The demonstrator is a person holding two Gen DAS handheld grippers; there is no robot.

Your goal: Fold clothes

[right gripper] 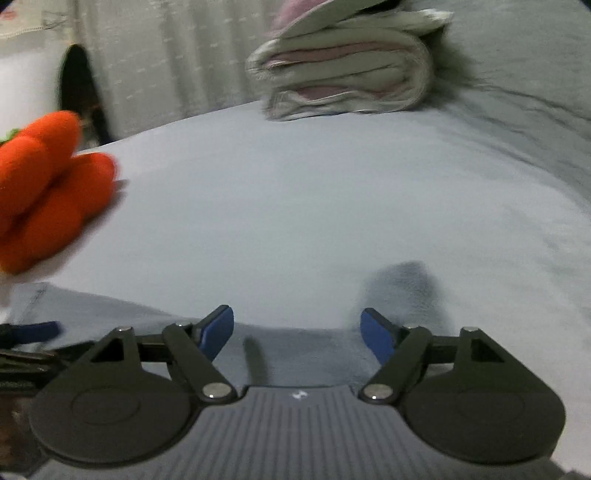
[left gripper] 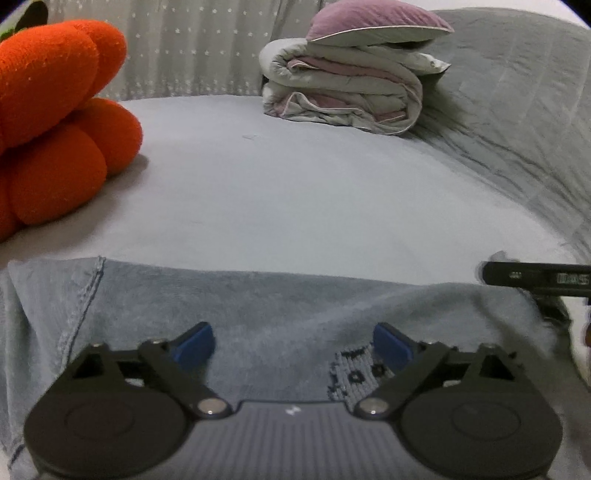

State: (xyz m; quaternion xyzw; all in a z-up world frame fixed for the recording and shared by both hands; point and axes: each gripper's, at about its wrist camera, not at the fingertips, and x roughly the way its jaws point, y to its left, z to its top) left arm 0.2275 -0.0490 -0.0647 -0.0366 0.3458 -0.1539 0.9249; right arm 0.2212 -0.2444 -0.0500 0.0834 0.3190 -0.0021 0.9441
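Both claws sit over a grey-blue fleecy garment spread flat at the near edge of the bed. The left claw has its blue pads apart with nothing pinched between them, just cloth lying underneath. The right claw is the same, pads apart and nothing gripped.

Only the left view shows the stitched seam down the garment's left side and a small knitted patch with dark marks near the right pad; the marks are too blurry to read. It also catches the right claw's dark finger poking in from the right edge.

The right view is more smeared. It shows a raised tuft of the cloth past the right pad, shape unclear.

Far end of the bed: a folded duvet with a purple pillow on top, cut off in the right view. An orange plush sits at the left edge, partly out of frame.
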